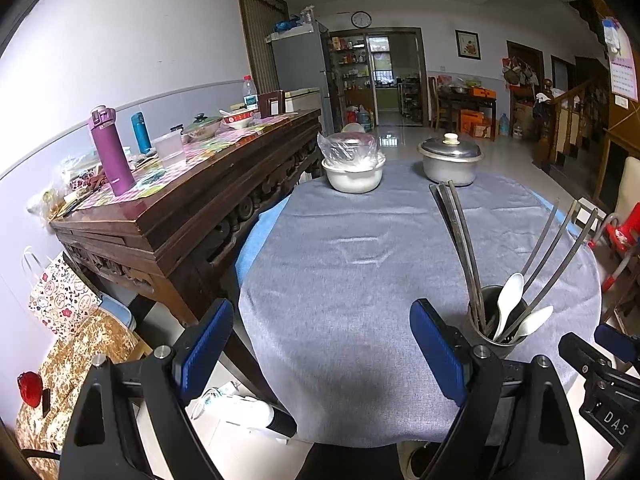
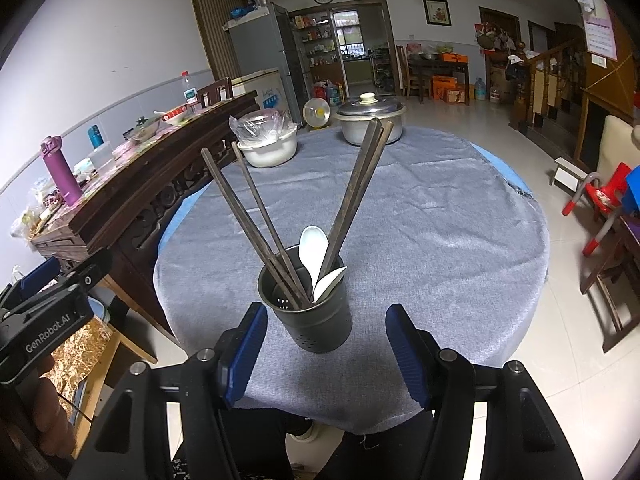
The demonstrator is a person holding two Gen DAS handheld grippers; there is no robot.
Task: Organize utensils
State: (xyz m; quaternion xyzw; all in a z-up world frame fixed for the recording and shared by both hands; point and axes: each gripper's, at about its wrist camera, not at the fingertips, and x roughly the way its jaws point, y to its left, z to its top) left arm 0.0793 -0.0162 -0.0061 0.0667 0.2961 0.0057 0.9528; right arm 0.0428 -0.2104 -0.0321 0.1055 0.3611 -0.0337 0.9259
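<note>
- The holder [image 2: 310, 312], a dark perforated cup, stands upright on the grey cloth of the round worktop [image 2: 440, 216], near the edge closest to the person; in it stand the chopsticks [image 2: 256, 216], two leaning left and two or three leaning right, and two white spoons [image 2: 314, 250] between them.
- The right tongs [image 2: 326, 350] are wide apart and empty, just short of the holder, one jaw to either side of its base; the left tongs [image 1: 322, 346] are also wide and empty, over bare cloth to the left of the holder.
- No loose utensil shows on the cloth, though the near edge is hidden behind the tongs; so the sorting looks finished or nearly so.
- Likely next: either draw both tongs back, or close the right pair on the holder; that calls for a level, centred grip low on the cup, since the long chopsticks could tip it.
- The white bowl [image 2: 269, 152] under a plastic bag and the metal pot [image 2: 370, 122] sit well apart at the far side.
</note>
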